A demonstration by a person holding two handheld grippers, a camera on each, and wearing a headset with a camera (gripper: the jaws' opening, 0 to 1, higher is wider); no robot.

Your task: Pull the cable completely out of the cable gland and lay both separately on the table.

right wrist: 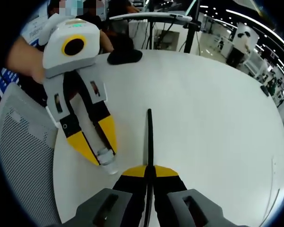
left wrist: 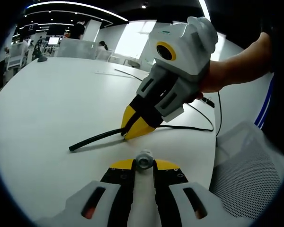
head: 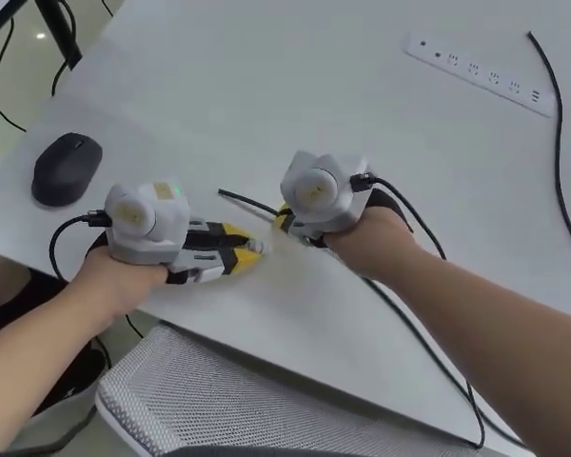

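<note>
white tabletop (head: 266,86) spreads wide under both my tongs, with a dark mouse (head: 67,168) off to my left, well apart from the work. my left gripper (left wrist: 144,166) is clenched on the cable gland (left wrist: 144,160), a small pale piece right between the yellow tips, just above the surface. my right gripper (right wrist: 150,170) is clamped on the black cable (right wrist: 149,137), whose free end runs straight ahead from those jaws, low along the table. the cable's long axis passes beside the gland, not through it. the two look apart, so i judge the pull is done. the gland sits to the left of my right tips, near but not touching. what remains, i reckon, is laying each down with a gap between: left hand for the gland, right for the cable.
</note>
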